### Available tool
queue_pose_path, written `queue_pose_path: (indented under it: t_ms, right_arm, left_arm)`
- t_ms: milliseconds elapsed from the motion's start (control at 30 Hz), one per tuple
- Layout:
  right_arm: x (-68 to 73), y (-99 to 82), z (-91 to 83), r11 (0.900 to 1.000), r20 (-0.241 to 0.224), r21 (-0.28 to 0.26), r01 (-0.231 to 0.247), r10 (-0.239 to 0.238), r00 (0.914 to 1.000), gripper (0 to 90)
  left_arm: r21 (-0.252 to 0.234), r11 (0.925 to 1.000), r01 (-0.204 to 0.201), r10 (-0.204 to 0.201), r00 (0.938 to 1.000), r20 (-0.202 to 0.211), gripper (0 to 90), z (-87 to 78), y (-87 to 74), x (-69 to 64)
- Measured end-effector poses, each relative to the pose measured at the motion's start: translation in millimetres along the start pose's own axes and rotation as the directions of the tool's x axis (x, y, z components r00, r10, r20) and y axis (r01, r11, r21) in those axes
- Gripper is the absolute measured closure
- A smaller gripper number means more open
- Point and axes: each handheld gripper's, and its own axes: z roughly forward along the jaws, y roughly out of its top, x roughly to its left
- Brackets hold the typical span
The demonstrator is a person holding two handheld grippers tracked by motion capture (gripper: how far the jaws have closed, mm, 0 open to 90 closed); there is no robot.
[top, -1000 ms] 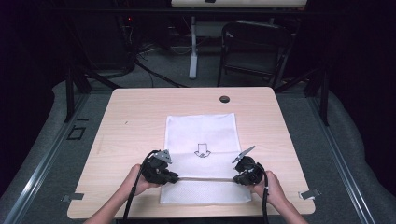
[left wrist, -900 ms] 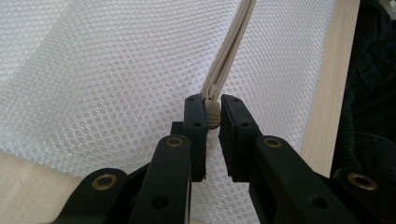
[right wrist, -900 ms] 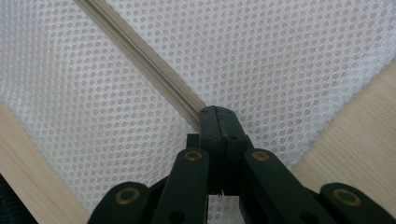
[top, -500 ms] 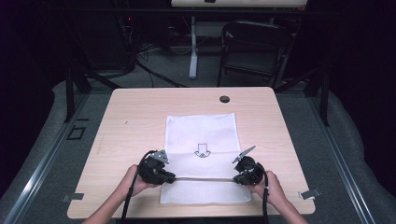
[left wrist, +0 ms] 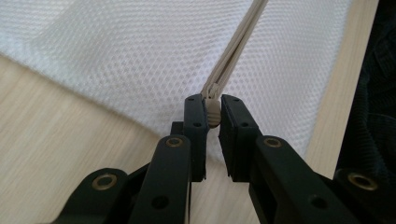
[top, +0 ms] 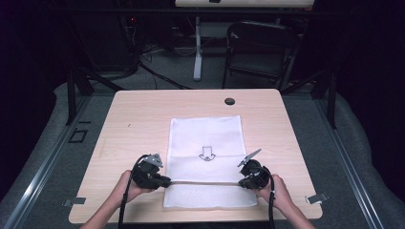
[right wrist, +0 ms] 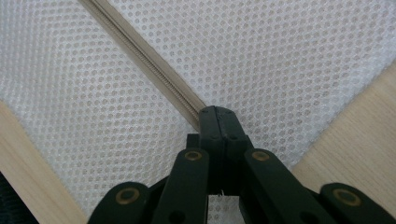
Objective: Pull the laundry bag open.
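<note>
A white mesh bag with a printed arrow lies flat on the wooden table. A beige zipper crosses it near the front edge. At the zipper's left end, my left gripper is shut on the zipper pull, which sits between its pads in the left gripper view, with the zipper running away over the mesh. My right gripper is shut on the zipper's right end; in the right gripper view its jaws meet over the zipper tape on the mesh.
A small black round cap sits in the table near its far edge. Beyond the table stand a dark chair and a white post, with cables on the floor. Bare wood lies left and right of the bag.
My left gripper has slid a little to the left along the zipper line, with the pull in it. The right gripper has stayed in place.
</note>
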Motion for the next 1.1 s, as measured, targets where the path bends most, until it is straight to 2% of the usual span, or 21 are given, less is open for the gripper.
queue_pose_path:
  t_ms: [133,233,333,500,633,700,767,800,833,933,1000,1100]
  right_arm:
    - [0.2,-0.1,-0.1,1.0,0.003,0.001,-0.001,0.001,1.0,90.0]
    - [-0.3,-0.4,-0.2,1.0,-0.001,-0.001,-0.001,0.001,1.0,90.0]
    - [0.0,-0.2,-0.2,1.0,0.002,0.001,0.002,-0.002,1.0,90.0]
    - [0.1,0.6,0.2,1.0,0.0,0.001,0.0,0.0,1.0,90.0]
    - [-1.5,-0.3,-0.3,0.9996,-0.015,-0.004,0.029,-0.029,0.9995,90.0]
    - [1.6,0.1,0.0,0.999,0.005,-0.006,0.045,-0.045,0.999,89.4]
    - [4.2,1.8,-1.9,0.9971,0.007,-0.01,0.076,-0.076,0.9971,78.6]
    - [6.3,2.7,-3.7,0.9966,0.018,-0.015,0.081,-0.08,0.9966,76.8]
    - [8.4,4.0,-7.9,0.9951,0.034,-0.019,0.097,-0.096,0.9948,74.5]
    - [16.5,6.9,-22.1,0.9902,0.044,-0.074,0.118,-0.115,0.9924,64.1]
    - [20.5,7.0,-30.4,0.9846,0.058,-0.114,0.132,-0.126,0.9903,54.2]
    - [22.7,4.4,-41.8,0.9814,0.073,-0.145,0.127,-0.117,0.9905,39.6]
  left_arm:
    - [0.021,0.9993,0.029,-0.029,0.9992,-0.027,81.3,-5.4,-13.4,5.5]
    - [-0.013,0.9975,0.07,-0.07,0.9975,-0.012,81.3,-12.4,-23.4,9.2]
    - [0.011,0.9989,0.045,-0.045,0.9986,-0.029,81.3,-11.4,-21.4,4.5]
    - [0.0,0.9987,0.051,-0.051,0.9982,-0.03,81.0,-11.2,-22.3,5.2]
    - [0.012,0.9992,0.037,-0.036,0.9976,-0.058,80.2,-8.6,-17.8,3.7]
    - [0.017,0.9993,0.034,-0.032,0.997,-0.07,79.6,-8.6,-16.7,3.7]
    - [0.004,0.9991,0.042,-0.042,0.997,-0.065,75.2,-10.2,-16.4,4.9]
    - [0.009,0.9991,0.042,-0.041,0.9957,-0.083,71.3,-11.4,-15.8,4.8]
    - [0.016,0.9986,0.05,-0.048,0.995,-0.087,64.1,-12.1,-15.2,4.8]
    - [0.015,0.9978,0.065,-0.063,0.9929,-0.101,48.2,-15.0,-13.8,4.1]
    - [-0.012,0.9963,0.085,-0.086,0.9899,-0.113,39.3,-18.9,-12.8,4.2]
    - [-0.047,0.9925,0.112,-0.118,0.9819,-0.148,25.6,-25.7,-11.8,2.3]
